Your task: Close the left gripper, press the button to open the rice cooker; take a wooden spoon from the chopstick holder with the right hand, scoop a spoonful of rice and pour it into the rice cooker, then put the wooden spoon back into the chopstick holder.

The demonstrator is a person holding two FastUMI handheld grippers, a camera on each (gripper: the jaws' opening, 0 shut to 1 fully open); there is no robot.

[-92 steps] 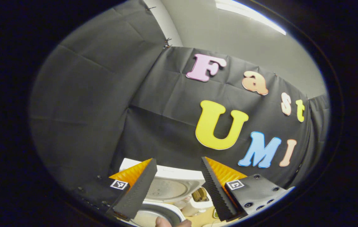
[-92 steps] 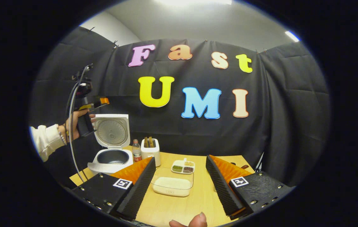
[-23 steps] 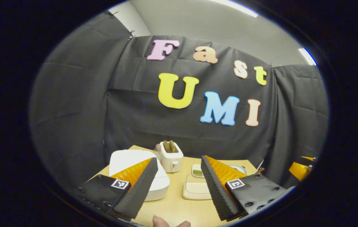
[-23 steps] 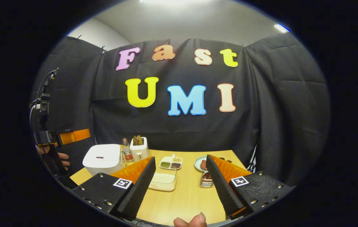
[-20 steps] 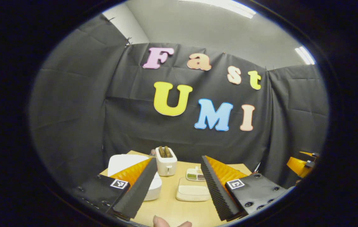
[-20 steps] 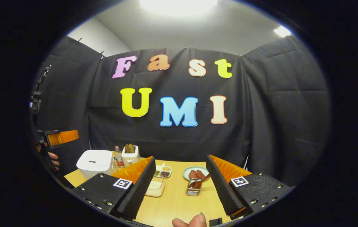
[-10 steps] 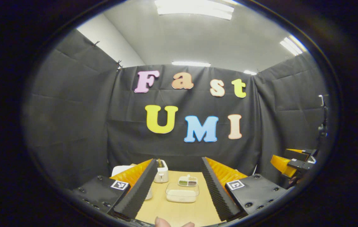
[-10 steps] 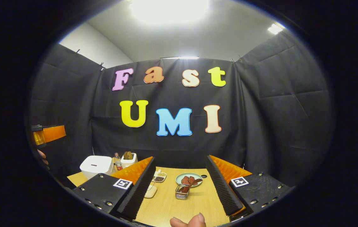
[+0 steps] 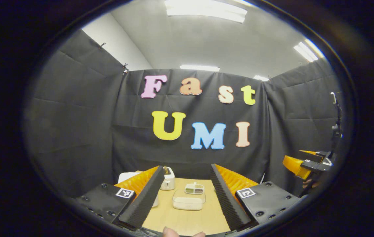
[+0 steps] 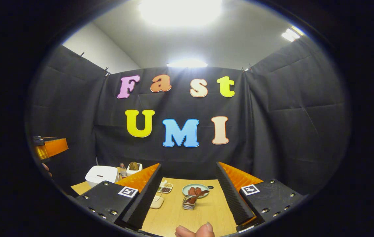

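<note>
Black cloth walls close in a pale wooden table (image 10: 187, 210) under bright ceiling lights, with both handheld grippers held back from it and well above its surface. Seen in the left gripper view, the left gripper (image 9: 187, 192) has its fingers spread wide apart with nothing between them, framing a clear container of rice (image 9: 188, 203) and, just beyond it, a small divided dish of grains (image 9: 194, 188). Farther left on the table stands the white chopstick holder (image 9: 168, 182), wooden handles poking from its top, and beside it the white rice cooker (image 9: 126, 178), mostly hidden behind the near finger. At the far right edge of that view the other gripper hangs in the air, held by a hand. From the right gripper view, the right gripper (image 10: 189, 194) likewise has its fingers parted and empty, a thumb (image 10: 203, 230) showing at the bottom edge. Between its fingers sit a plate of dark food (image 10: 195, 190) and a small metal basket (image 10: 189, 202). The rice cooker (image 10: 102, 174), lid down, stands at the table's far left beside a small bottle (image 10: 122, 170) and the chopstick holder (image 10: 133, 168).
</note>
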